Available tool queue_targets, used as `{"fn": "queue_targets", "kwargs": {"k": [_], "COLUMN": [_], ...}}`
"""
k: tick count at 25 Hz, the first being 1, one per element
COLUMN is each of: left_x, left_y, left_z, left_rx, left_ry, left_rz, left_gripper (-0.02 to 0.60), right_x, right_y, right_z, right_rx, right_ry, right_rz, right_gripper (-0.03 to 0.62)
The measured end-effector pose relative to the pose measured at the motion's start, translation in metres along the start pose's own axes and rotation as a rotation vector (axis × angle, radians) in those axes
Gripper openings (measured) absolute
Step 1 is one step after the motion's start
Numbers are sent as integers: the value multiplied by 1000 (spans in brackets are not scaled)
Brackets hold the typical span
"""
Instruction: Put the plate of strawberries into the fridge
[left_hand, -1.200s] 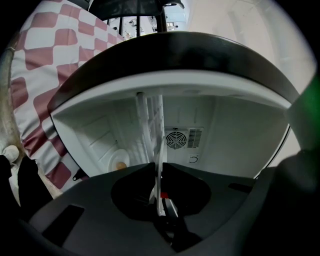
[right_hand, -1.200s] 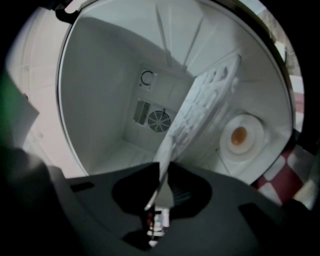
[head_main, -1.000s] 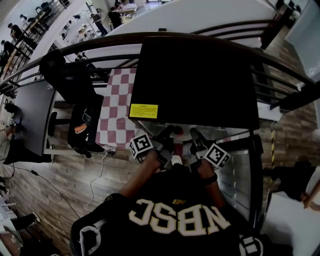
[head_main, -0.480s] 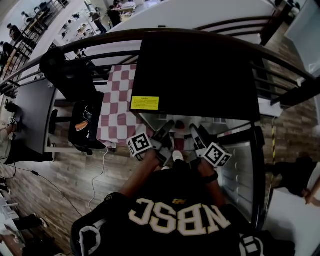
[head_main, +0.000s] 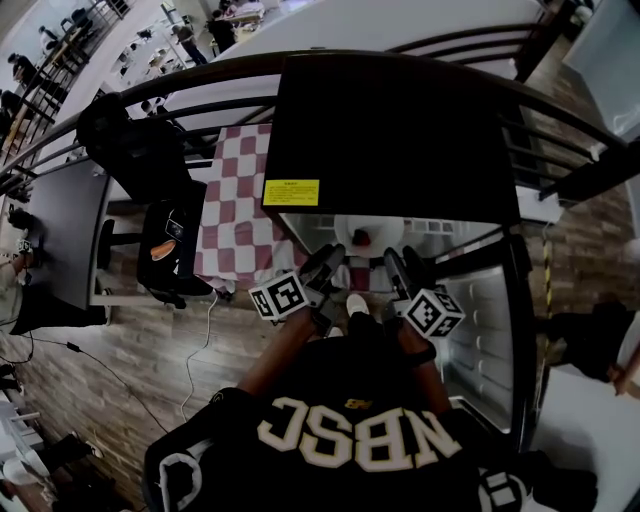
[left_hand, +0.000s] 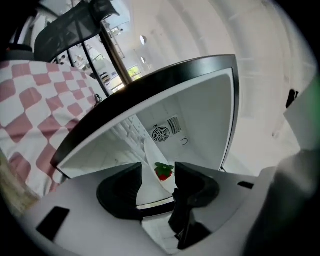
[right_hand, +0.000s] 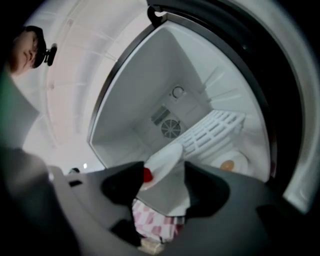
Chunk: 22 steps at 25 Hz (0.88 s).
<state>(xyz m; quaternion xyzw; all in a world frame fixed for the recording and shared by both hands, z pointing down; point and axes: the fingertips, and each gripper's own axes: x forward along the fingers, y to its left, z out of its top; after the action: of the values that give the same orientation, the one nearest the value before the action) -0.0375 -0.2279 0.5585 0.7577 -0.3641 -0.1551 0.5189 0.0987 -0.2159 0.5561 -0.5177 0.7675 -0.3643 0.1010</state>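
Observation:
The white plate (head_main: 366, 232) with a red strawberry (head_main: 361, 238) rests on a shelf inside the open black-topped fridge (head_main: 390, 130). My left gripper (head_main: 324, 263) hangs just in front of the plate's left side; its jaws are opening and nothing is pressed between them. My right gripper (head_main: 398, 267) is open in front of the plate's right side. In the left gripper view the plate (left_hand: 149, 175) and strawberry (left_hand: 163, 171) show through the gap of the gripper (left_hand: 159, 176). In the right gripper view the plate (right_hand: 164, 162) and strawberry (right_hand: 148, 175) lie beyond the open gripper (right_hand: 165, 177).
The fridge door (head_main: 480, 330) stands open at the right. Inside are a white wire rack (right_hand: 212, 131), a fan grille (right_hand: 170, 129) and a small dish with something orange (right_hand: 228, 164). A checkered tablecloth (head_main: 235, 210), a black chair (head_main: 170, 245) and a railing (head_main: 150, 95) lie left.
Both grippers went from nearly shut on the plate's rim to wide open and drew back toward me. The plate now rests deeper in the fridge, free of them.

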Motion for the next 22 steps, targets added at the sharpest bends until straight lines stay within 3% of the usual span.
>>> {"fn": "queue_targets", "kwargs": {"k": [2,5,7,9,12,14,18,22], "left_x": [-4,-5,-7,-10,-13,-13,-10,-8], "left_y": [-1,-2,0,-2,-7,-9,-8,-8], "left_z": [-6,-17,-23,-26,-29,-32,-33,-35], "left_rx": [58,66,115,243,527,663,831,856], "left_ry": [24,68,80,88,102,111,93,92], "left_rz": [1,-17,-7,22,77,103,148,150], "left_gripper": [202,202,202,201,199,187,120,83], "right_x": [-4,-8,-11,-14,-18,-19,-16,-13], "right_y": [3,8,10,12,13,14,17,17], "right_z": [-3,-6,-9,-10,-14,-20,-27,-31], "right_rx": [-58,-174,-263,-351,-472,-527,-551,-616], "right_ry": [5,14,25,37,60,80,101,123], "right_rz": [-3,-15,-33,-60,-90,-99,-90,-95], "right_gripper": [247,247,247,246,245,245,242,216]}}
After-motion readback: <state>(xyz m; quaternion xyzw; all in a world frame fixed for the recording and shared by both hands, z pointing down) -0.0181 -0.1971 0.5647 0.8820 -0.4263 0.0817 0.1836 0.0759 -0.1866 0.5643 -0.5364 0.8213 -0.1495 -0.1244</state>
